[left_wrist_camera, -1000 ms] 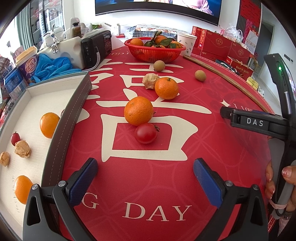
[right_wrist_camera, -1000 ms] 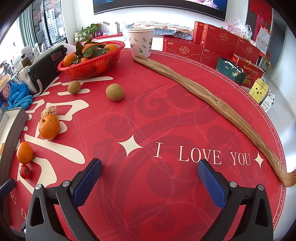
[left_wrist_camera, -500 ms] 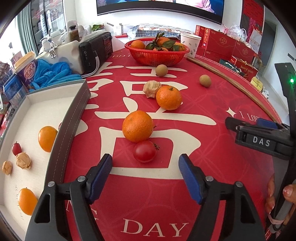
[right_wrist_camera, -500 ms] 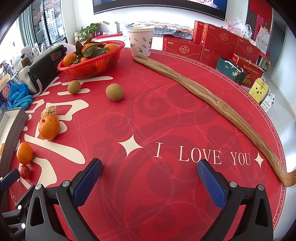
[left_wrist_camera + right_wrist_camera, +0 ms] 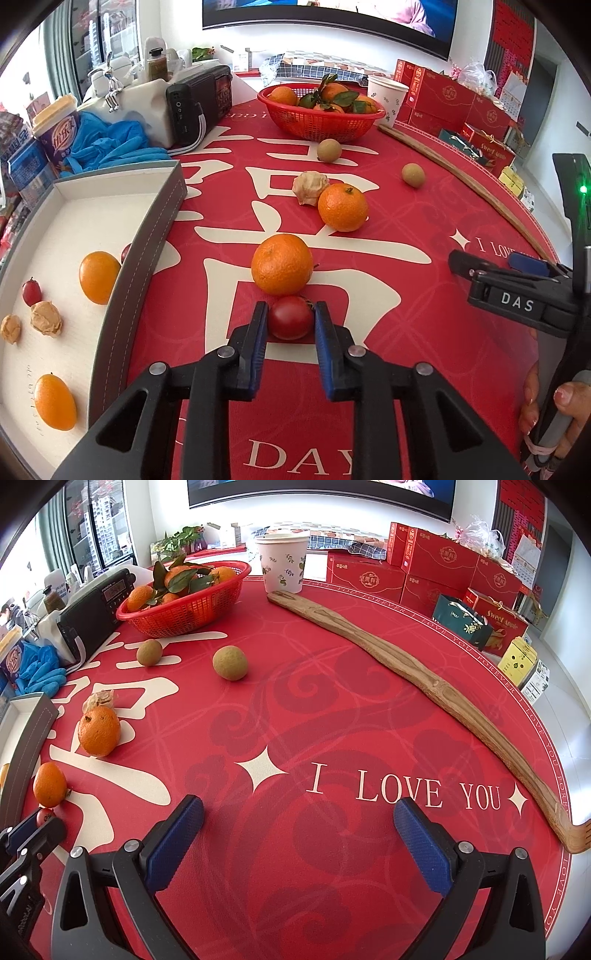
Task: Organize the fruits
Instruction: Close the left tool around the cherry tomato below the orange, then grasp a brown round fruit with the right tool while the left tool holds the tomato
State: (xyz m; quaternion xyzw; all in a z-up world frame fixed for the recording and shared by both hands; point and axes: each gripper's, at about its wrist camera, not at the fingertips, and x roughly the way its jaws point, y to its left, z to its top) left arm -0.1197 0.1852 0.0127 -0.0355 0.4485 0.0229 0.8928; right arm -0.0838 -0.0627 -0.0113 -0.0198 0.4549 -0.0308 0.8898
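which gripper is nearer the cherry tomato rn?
Left. The left gripper has its pads closed on the cherry tomato. The right gripper is open over bare red mat, well off to the tomato's right.

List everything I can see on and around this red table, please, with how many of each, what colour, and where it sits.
cherry tomato: 1, red, on the cloth between the left gripper's pads
tangerines: 2, orange, loose mid-table
brown round fruits: 2, near the basket
papery husk fruit: 1, tan, beside the far tangerine
basket: 1, red, holding leafy tangerines, far side
tray: 1, white with grey rim, left, holding fruit
wooden stick: 1, brown, right side
paper cup: 1, white
radio: 1, black
gift boxes: several, red
left gripper: closed on the tomato
right gripper: open, empty
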